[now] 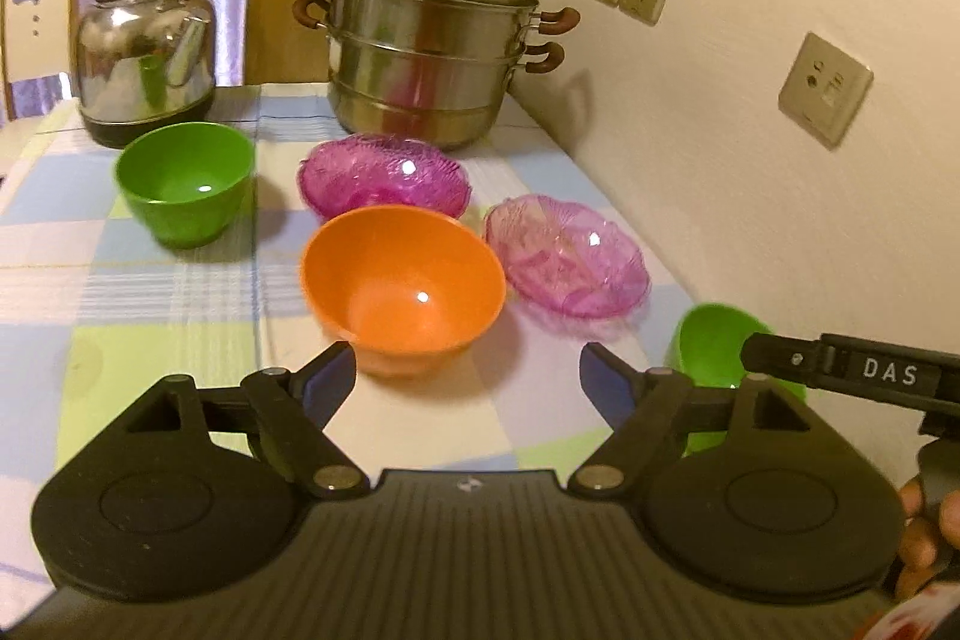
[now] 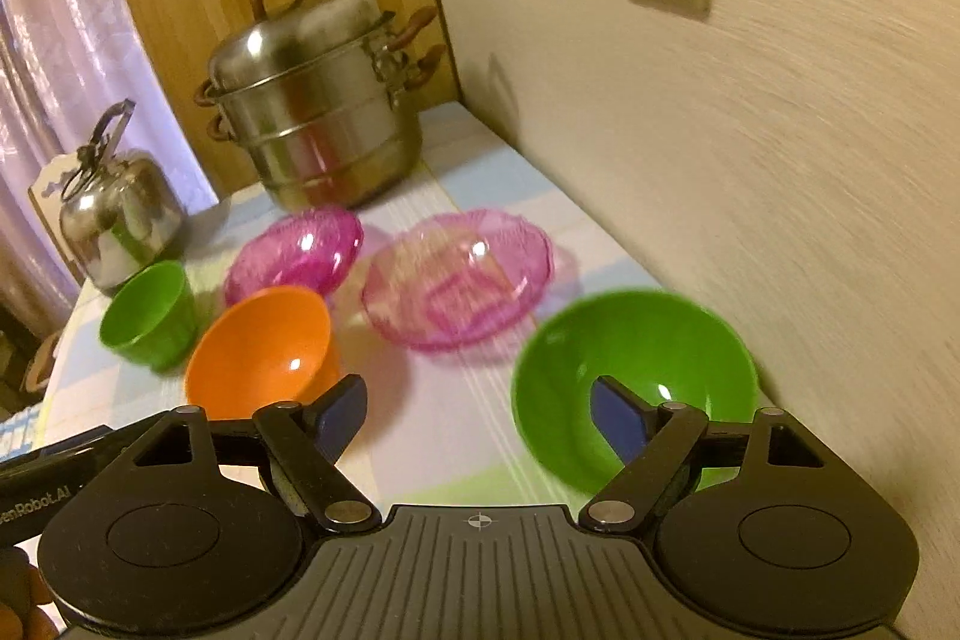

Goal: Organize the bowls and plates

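On the checked tablecloth stand an orange bowl (image 1: 403, 289) (image 2: 261, 349), a deep green bowl (image 1: 186, 181) (image 2: 150, 316), a wide green bowl (image 1: 714, 340) (image 2: 636, 370), a dark pink glass bowl (image 1: 384, 172) (image 2: 297, 250) and a pale pink glass plate (image 1: 567, 262) (image 2: 456, 277). My left gripper (image 1: 465, 379) is open and empty, just short of the orange bowl. My right gripper (image 2: 480, 415) is open and empty; its right finger stands in front of the wide green bowl, its left finger beside the orange bowl.
A steel steamer pot (image 1: 432, 28) (image 2: 318, 100) and a steel kettle (image 1: 147, 40) (image 2: 117, 214) stand at the back of the table (image 1: 150, 310). A wall with sockets (image 1: 825, 88) runs along the table's right edge.
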Available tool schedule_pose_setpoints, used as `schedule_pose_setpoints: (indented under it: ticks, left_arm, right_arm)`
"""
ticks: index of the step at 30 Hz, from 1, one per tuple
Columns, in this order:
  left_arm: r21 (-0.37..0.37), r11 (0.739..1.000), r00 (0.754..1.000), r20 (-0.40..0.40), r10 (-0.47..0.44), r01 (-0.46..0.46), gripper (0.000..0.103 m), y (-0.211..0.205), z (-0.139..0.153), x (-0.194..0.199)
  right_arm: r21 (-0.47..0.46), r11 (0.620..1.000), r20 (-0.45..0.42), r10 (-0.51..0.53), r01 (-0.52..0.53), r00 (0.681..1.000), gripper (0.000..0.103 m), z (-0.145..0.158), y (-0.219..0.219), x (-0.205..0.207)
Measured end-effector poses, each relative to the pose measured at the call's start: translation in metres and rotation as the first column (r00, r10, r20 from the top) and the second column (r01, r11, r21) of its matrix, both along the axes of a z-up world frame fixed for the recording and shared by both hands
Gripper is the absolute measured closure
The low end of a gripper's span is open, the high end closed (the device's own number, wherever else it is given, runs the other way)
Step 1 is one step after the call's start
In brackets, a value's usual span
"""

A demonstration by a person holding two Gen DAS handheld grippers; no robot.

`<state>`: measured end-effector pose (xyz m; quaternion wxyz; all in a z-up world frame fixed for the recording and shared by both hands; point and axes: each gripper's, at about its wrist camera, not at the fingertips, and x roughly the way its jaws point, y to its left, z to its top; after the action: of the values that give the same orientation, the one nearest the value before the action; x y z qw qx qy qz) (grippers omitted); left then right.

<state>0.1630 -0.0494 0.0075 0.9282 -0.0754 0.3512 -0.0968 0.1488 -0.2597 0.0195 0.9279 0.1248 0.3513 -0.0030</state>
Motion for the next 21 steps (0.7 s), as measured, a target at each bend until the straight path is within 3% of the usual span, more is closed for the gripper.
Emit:
schedule_pose_setpoints:
  ticks: [11, 21]
  left_arm:
    - [0.01, 0.999, 0.999, -0.012, 0.034, -0.034, 0.019, 0.001, 0.007, -0.051]
    - [0.024, 0.999, 0.999, -0.024, 0.025, -0.024, 0.019, -0.009, 0.007, -0.058]
  right_arm:
    - [-0.006, 1.0, -0.017, 0.021, -0.021, 1.0, 0.022, -0.002, -0.005, -0.051]
    - [0.002, 1.0, -0.016, 0.014, -0.014, 1.0, 0.022, 0.001, -0.013, -0.062]
